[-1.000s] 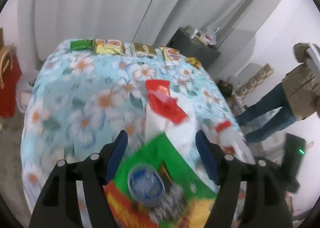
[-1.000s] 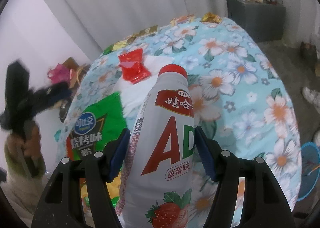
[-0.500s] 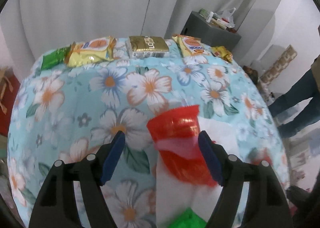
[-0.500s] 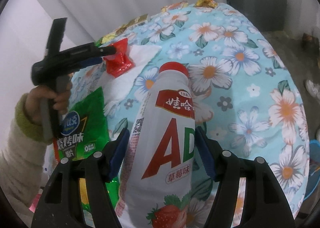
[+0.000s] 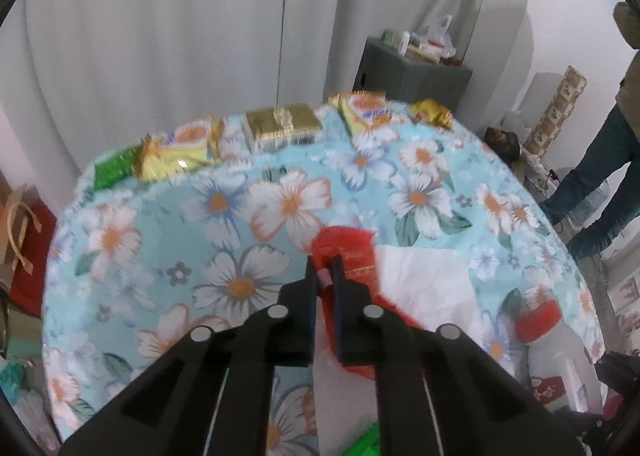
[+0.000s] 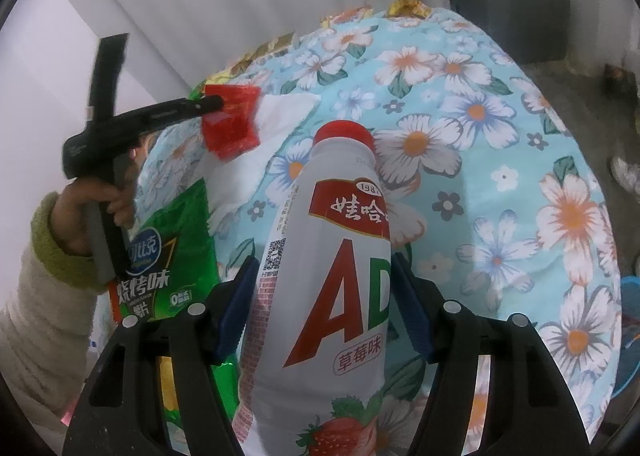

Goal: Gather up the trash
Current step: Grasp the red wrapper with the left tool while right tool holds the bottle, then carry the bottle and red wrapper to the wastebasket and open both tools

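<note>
My left gripper [image 5: 325,262] is shut on a crumpled red wrapper [image 5: 352,252], pinching its left edge above the floral tablecloth [image 5: 160,256]. The right wrist view shows the same left gripper [image 6: 218,102], in a person's hand, lifting the red wrapper [image 6: 232,124] over a white tissue [image 6: 288,108]. My right gripper [image 6: 324,262] is shut on a white drink bottle [image 6: 332,276] with a red cap and a strawberry label, held upright. The bottle [image 5: 552,340] also shows at the lower right of the left wrist view. A green chip bag [image 6: 168,248] lies left of the bottle.
Several snack packets line the table's far edge, among them a gold pack [image 5: 282,128] and a yellow pack [image 5: 176,152]. A dark cabinet [image 5: 412,72] stands behind. A person's legs [image 5: 600,176] are at the right. A red bag [image 5: 24,252] sits on the floor at the left.
The left gripper moved forward over the table to the red wrapper and shut on it. The right gripper kept its hold on the bottle and barely moved.
</note>
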The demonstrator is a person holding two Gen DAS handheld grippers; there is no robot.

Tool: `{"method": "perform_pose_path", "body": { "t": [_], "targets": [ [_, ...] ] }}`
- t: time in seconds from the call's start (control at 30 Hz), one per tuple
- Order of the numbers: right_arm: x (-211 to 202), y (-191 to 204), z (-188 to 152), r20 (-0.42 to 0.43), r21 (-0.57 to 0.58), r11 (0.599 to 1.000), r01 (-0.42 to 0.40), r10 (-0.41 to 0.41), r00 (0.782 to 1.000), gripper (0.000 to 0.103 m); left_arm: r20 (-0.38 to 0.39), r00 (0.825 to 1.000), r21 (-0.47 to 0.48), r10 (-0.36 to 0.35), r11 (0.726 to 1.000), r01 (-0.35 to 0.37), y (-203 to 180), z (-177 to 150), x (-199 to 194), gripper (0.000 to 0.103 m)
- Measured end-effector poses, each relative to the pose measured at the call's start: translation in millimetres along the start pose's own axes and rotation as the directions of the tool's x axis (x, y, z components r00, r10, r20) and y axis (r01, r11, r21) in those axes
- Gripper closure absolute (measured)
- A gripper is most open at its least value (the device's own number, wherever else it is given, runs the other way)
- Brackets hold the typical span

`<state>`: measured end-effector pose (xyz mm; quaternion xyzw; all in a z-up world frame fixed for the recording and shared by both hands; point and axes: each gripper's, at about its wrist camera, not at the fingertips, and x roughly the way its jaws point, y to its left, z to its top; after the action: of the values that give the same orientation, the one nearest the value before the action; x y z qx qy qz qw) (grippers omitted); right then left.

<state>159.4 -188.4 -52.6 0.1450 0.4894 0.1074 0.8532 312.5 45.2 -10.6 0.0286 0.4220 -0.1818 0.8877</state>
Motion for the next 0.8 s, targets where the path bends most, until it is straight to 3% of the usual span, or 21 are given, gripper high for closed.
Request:
{"method": "perform_pose_path", "body": {
  "t": [0.23,0.4,0.63,0.8],
  "targets": [
    [-21.6,-0.7,-3.7,0.039,0.014,1.0,-0.005,0.005,0.999,0.042,0.116,0.993,0.0,-0.036,0.999,0.037,-8.3,0.5,-72.0,0.101],
    [-51.2,-5.8,-13.4,0.086,0.029,1.0,-0.006,0.004,0.996,0.042,0.16,0.977,0.004,-0.141,0.99,0.142,-35.5,-14.9,-123.7,0.101],
    [-99.4,-28.9,-46.4,0.139,0.092,0.996,0.022,-0.034,0.99,0.042,0.121,0.938,0.068,-0.324,0.946,0.317,-112.5,-39.3,-145.3,0.101],
    [-134.2,-64.5,-81.7,0.172,0.2,0.978,0.065,-0.1,0.98,0.043,0.004,0.892,0.168,-0.452,0.88,0.445,-202.3,-52.0,-128.8,0.101]
  ]
}}
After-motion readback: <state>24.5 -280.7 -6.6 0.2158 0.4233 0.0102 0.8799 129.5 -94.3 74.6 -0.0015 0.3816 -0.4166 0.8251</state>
